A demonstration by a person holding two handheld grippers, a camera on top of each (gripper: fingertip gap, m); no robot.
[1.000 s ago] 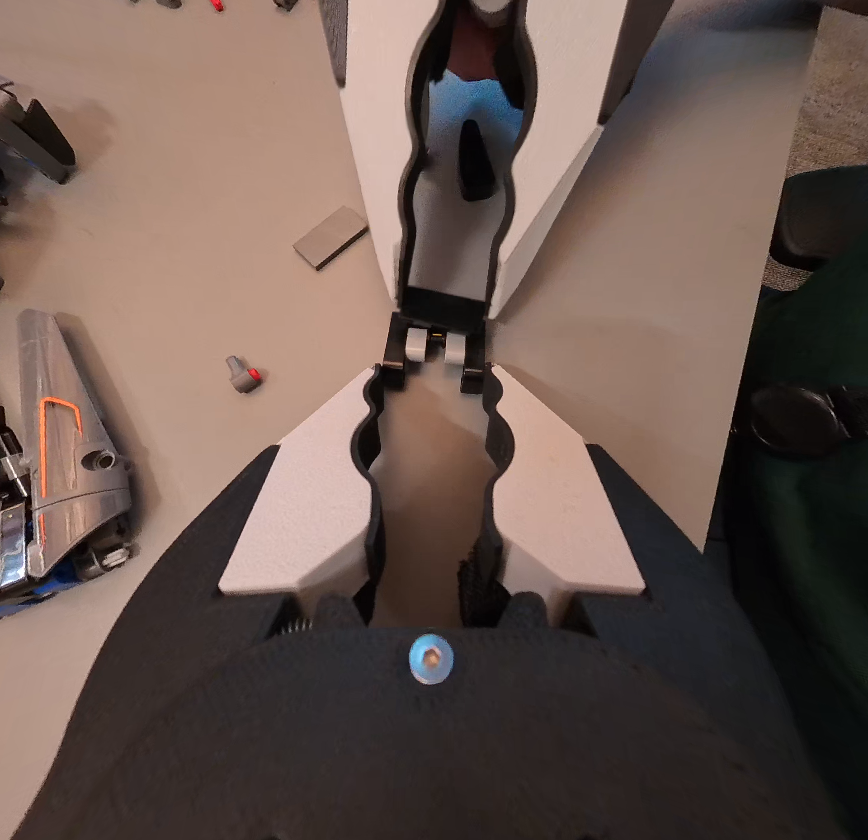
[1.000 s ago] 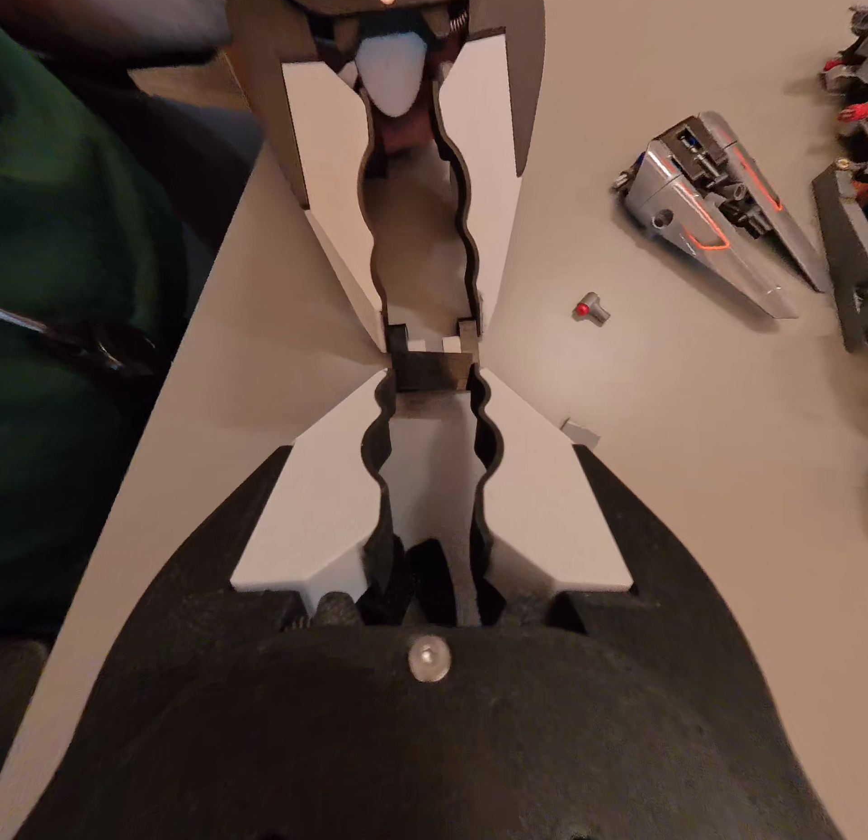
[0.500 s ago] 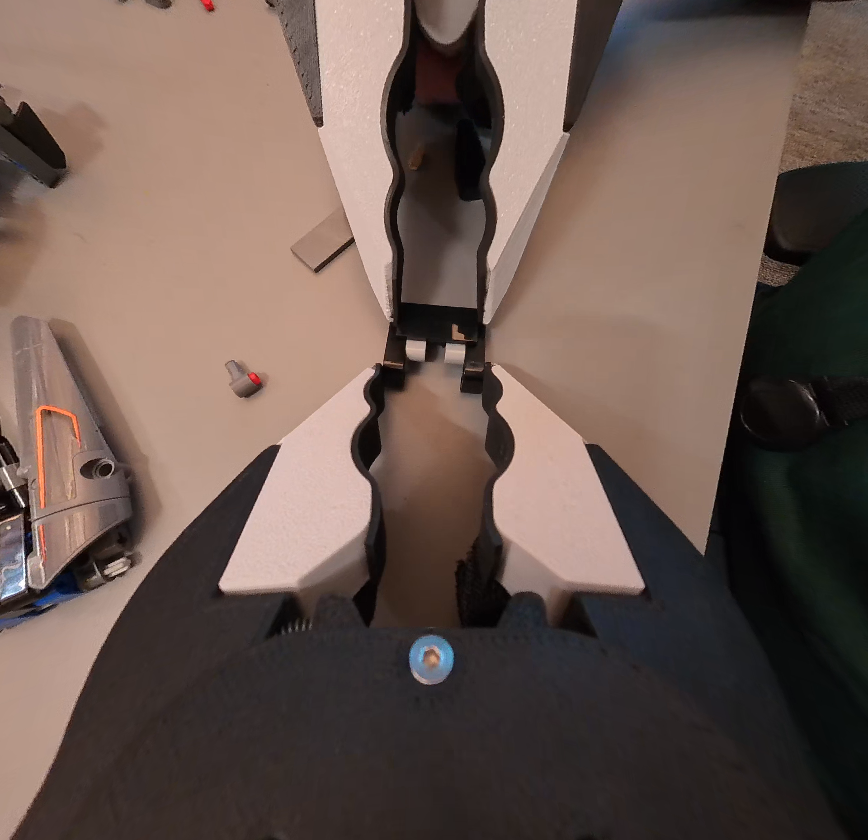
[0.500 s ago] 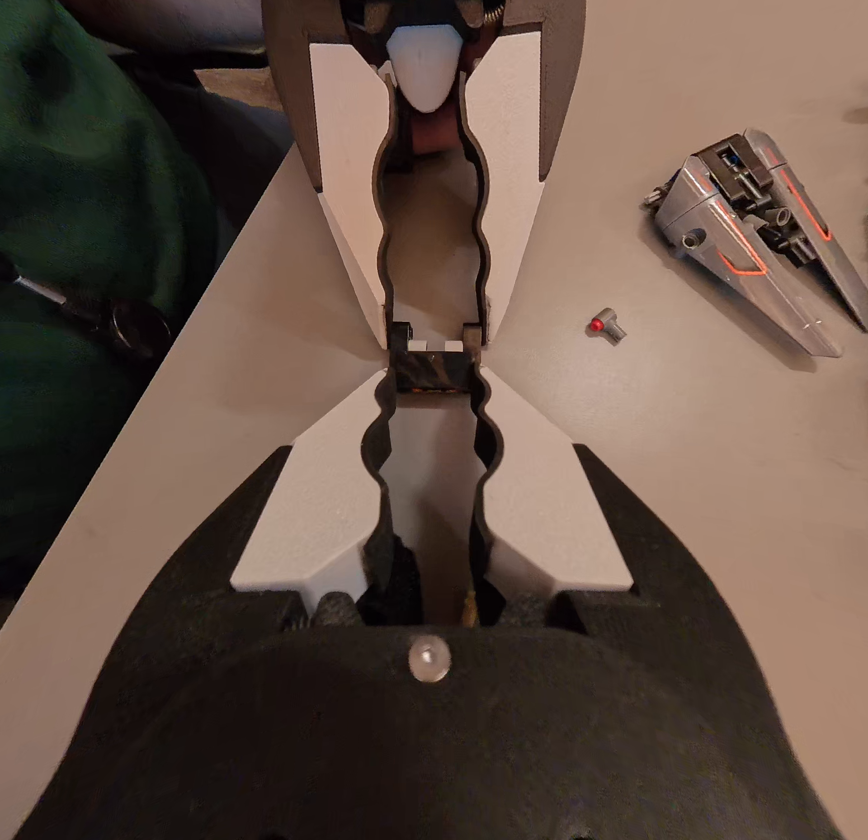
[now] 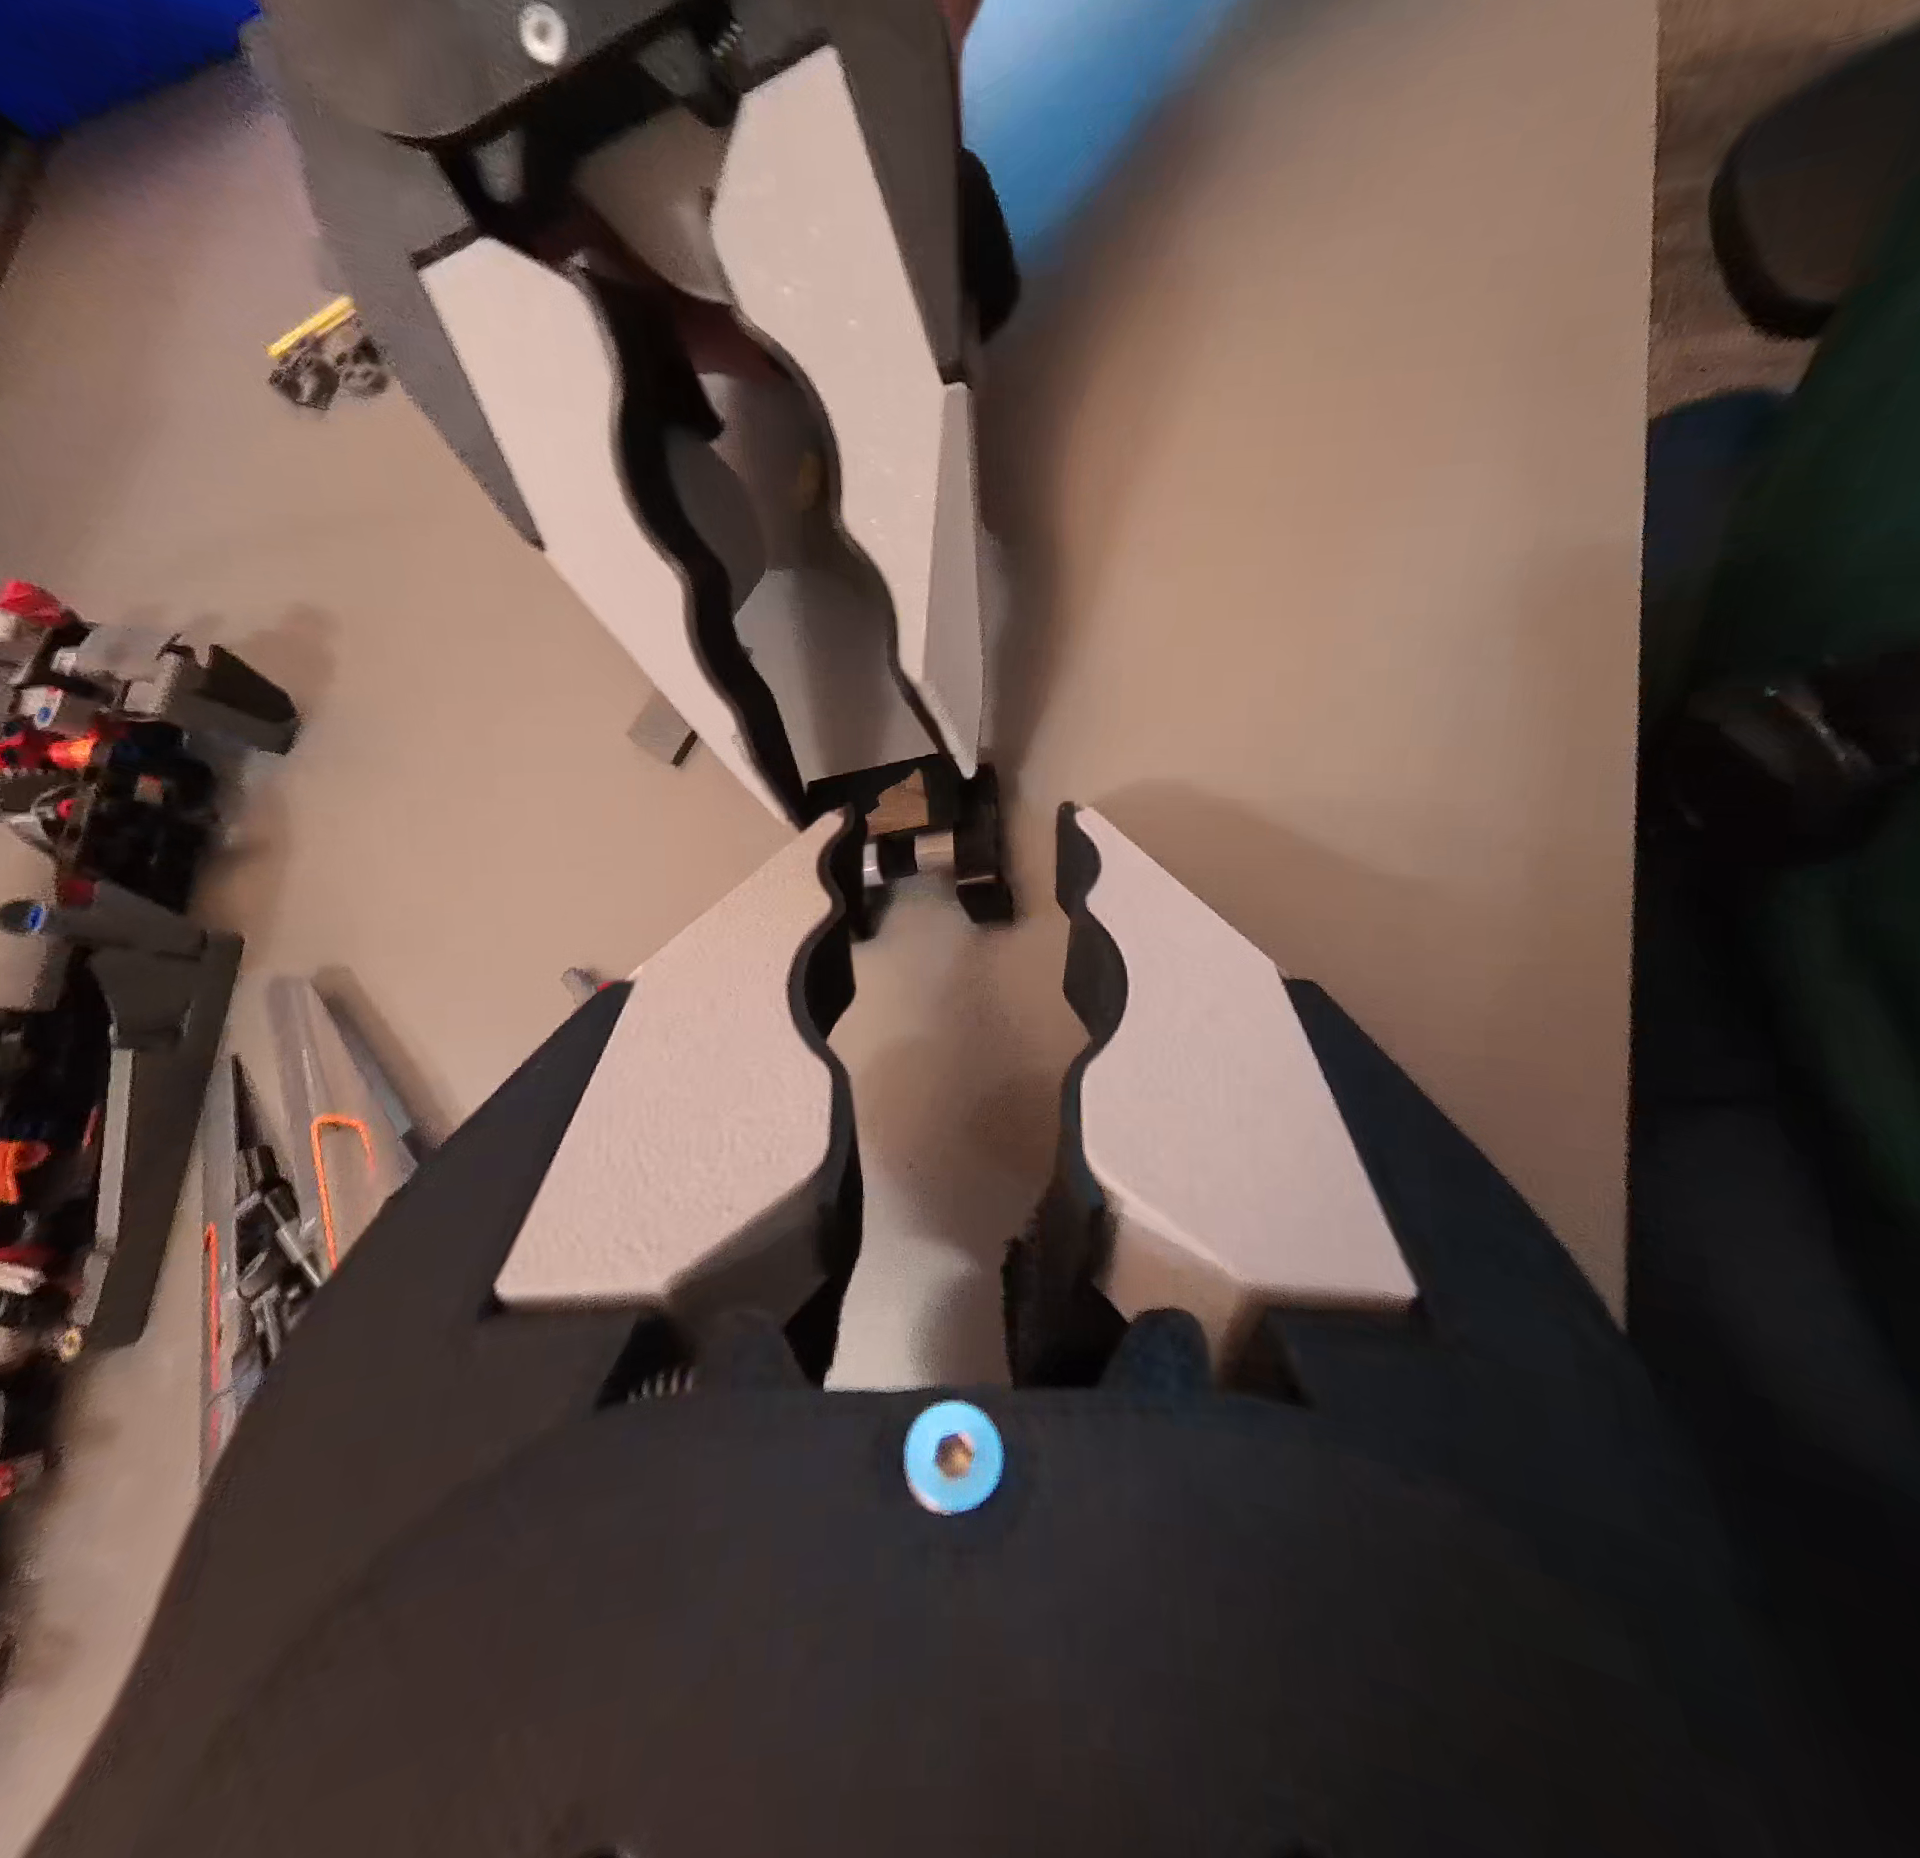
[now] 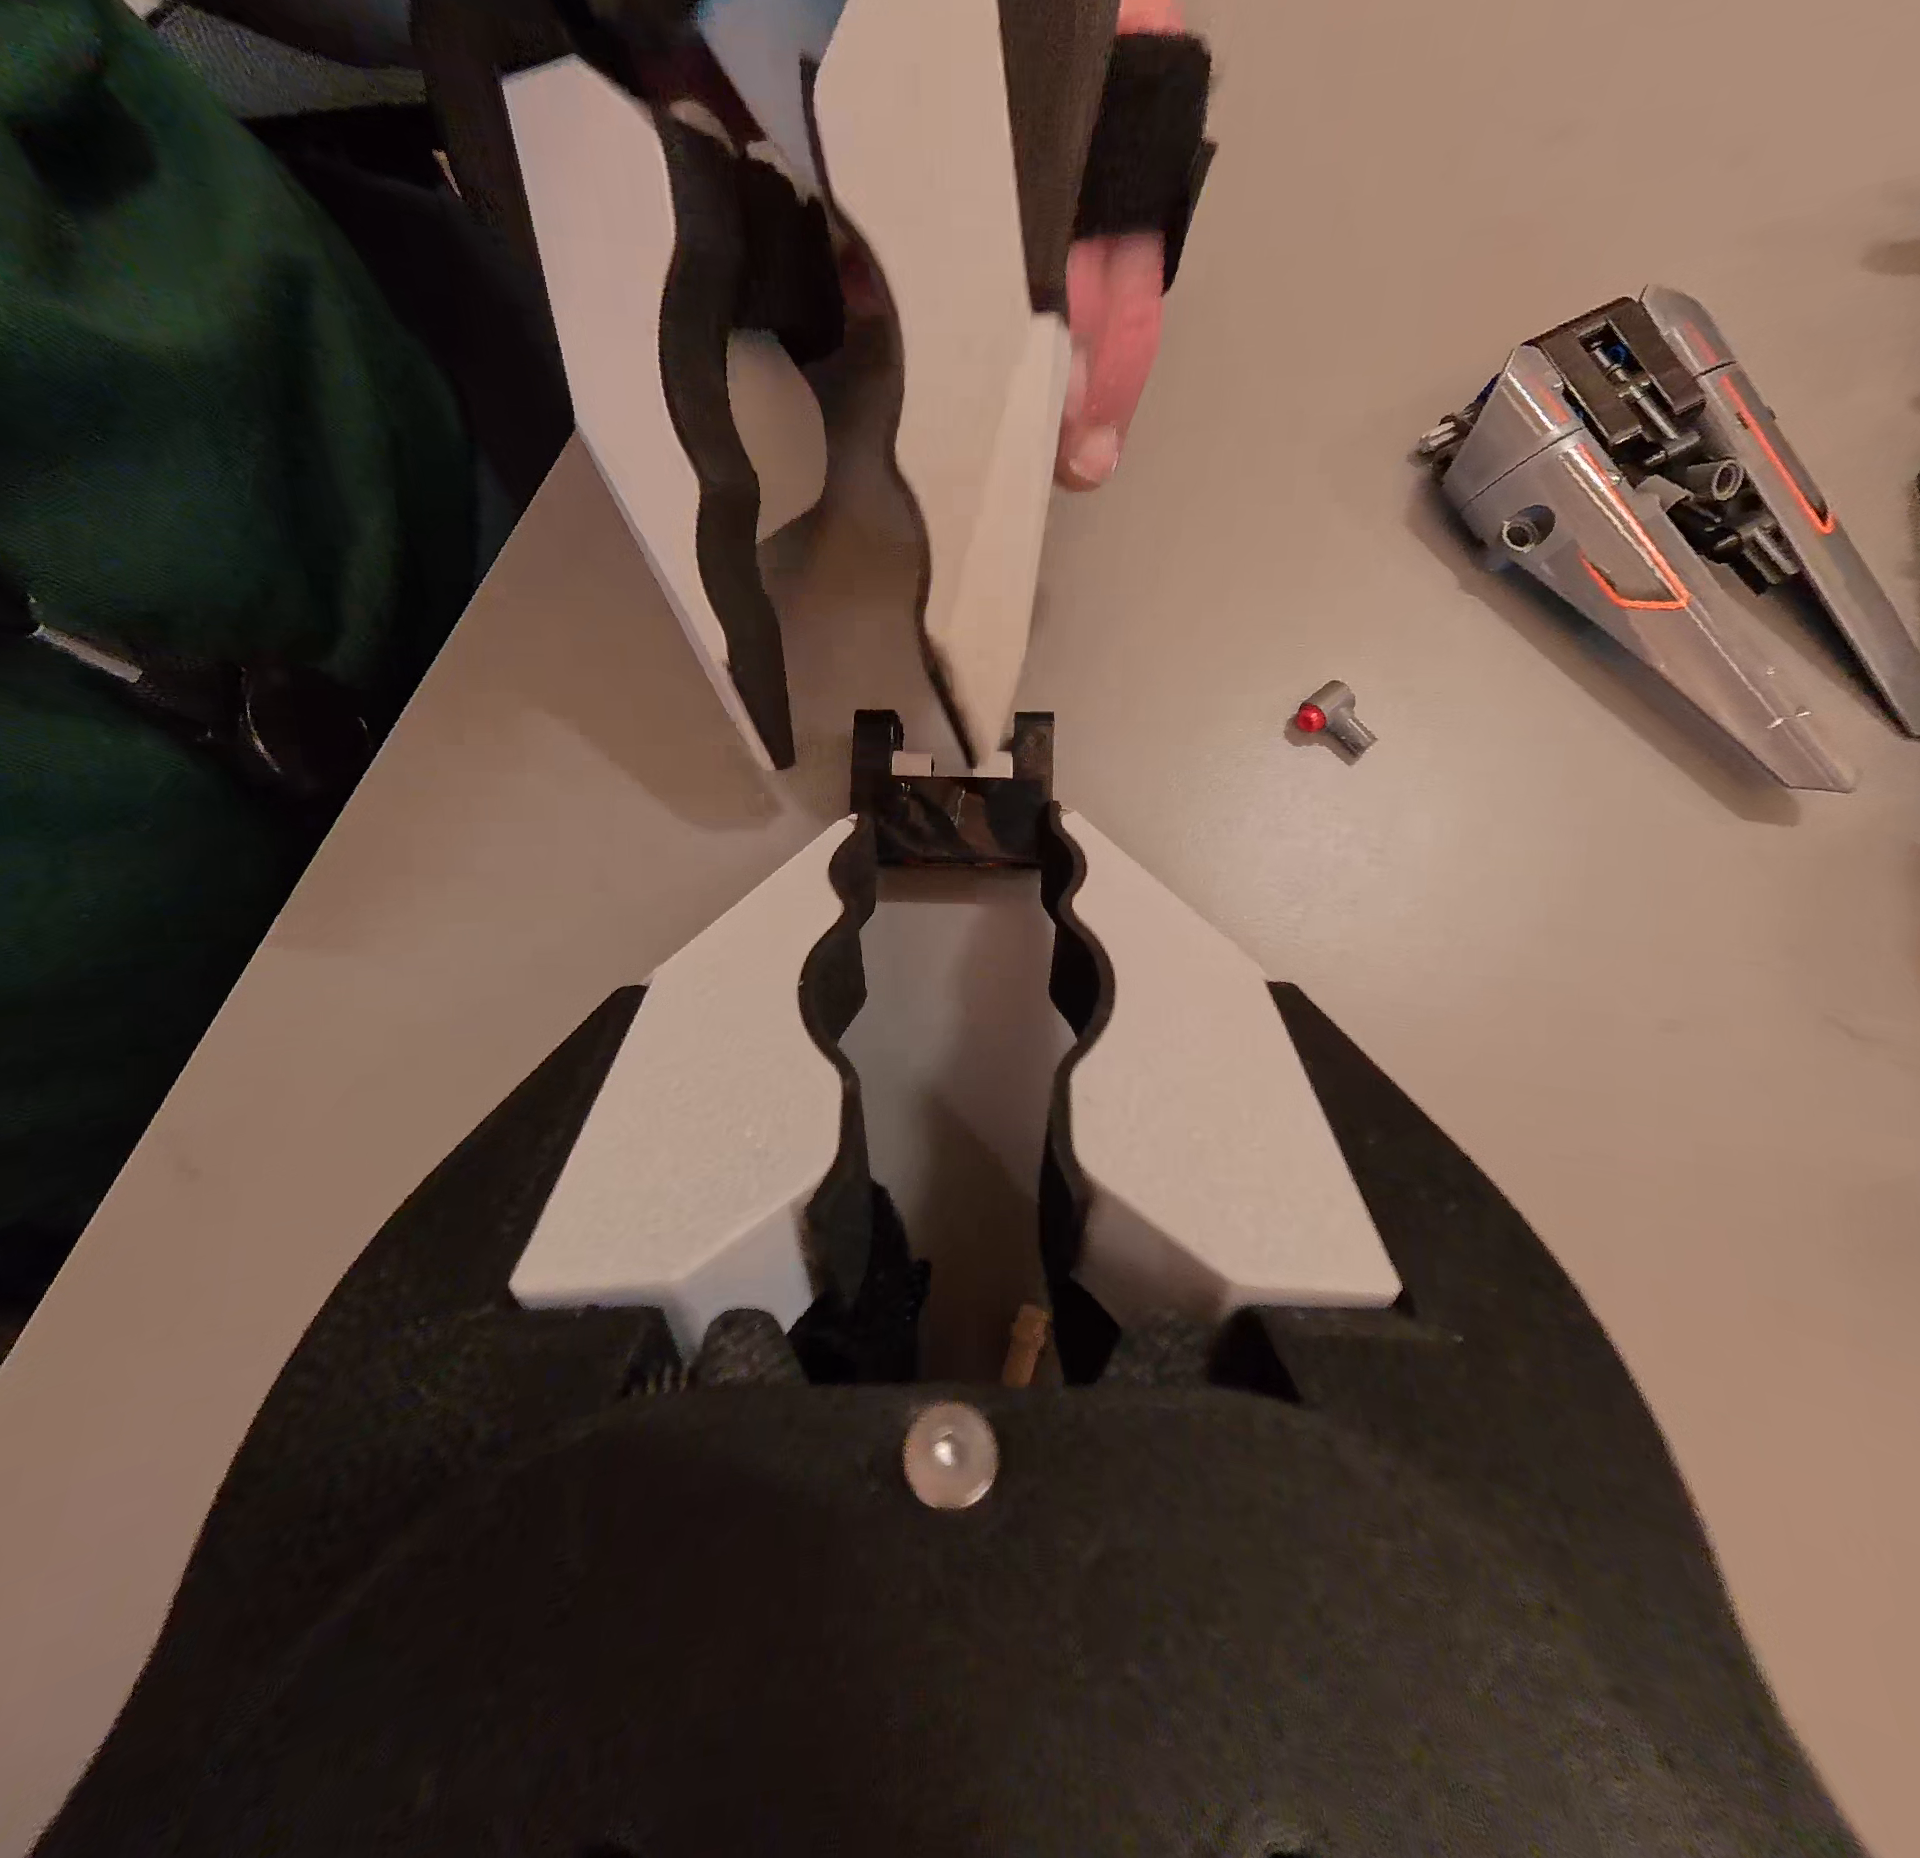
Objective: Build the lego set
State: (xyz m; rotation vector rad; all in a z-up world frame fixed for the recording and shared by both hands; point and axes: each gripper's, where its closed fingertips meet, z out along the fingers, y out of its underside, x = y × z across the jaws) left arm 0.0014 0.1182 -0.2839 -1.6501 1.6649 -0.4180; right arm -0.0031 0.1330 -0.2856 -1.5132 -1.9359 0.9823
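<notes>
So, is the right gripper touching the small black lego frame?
Touching: the right wrist view shows the right gripper clamped on the small black lego frame, fingertips pressing both sides.

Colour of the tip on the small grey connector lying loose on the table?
Red tip on the grey connector; clearest in the right wrist view.

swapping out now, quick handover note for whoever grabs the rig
Left tool: open, off the part, jaws spread.
Right tool: shut on the black piece, held over the table edge.
Grey wedge build and red-tipped pin lie on the table to the right tool's right; more sub-builds farther that way.
Done: wedge assembled. Left: fit the black piece and join the sub-builds.
</notes>
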